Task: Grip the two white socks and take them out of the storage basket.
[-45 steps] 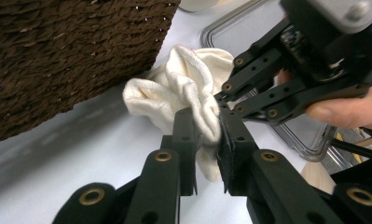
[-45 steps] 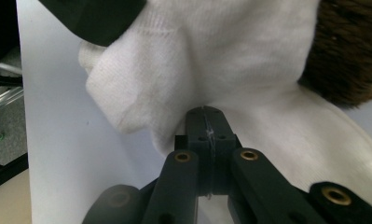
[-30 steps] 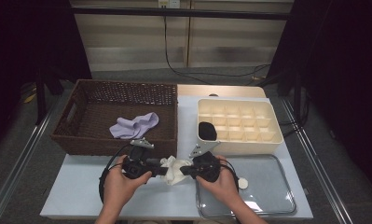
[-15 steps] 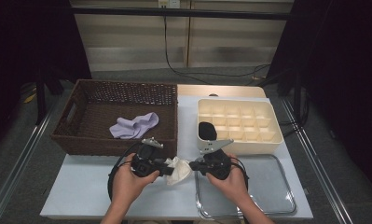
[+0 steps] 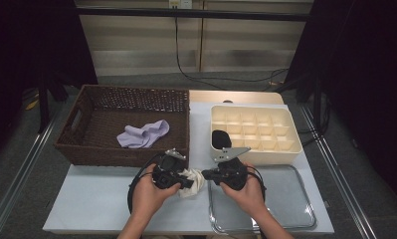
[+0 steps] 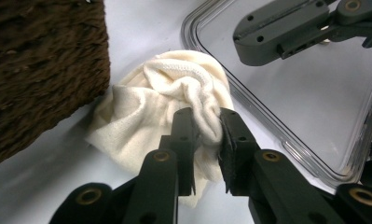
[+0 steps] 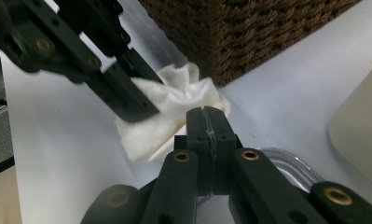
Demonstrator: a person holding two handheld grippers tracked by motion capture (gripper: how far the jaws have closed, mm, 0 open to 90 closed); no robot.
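A crumpled cream cloth (image 5: pixel 195 182) lies on the white table between my two grippers, just in front of the wicker basket's corner. My left gripper (image 6: pixel 207 122) is shut on a fold of the cloth (image 6: pixel 165 102); its jaws have just eased open slightly, with the fold still pinched between the pads. In the high view the left gripper (image 5: pixel 186 181) comes in from the left. My right gripper (image 7: pixel 206 113) is shut with nothing between its jaws, its tip at the cloth's (image 7: pixel 174 109) edge. From above, the right gripper (image 5: pixel 209 175) sits over the clear tray's left rim.
A brown wicker basket (image 5: pixel 111 154) at the left back holds a lilac cloth (image 5: pixel 144 134). A cream divided box (image 5: pixel 295 142) at the right back has a black item (image 5: pixel 218 138) in one cell. A clear tray (image 5: pixel 285 199) lies at the front right.
My left hand has moved right toward the right gripper, and the cream cloth has bunched up between them. The right hand has hardly shifted.
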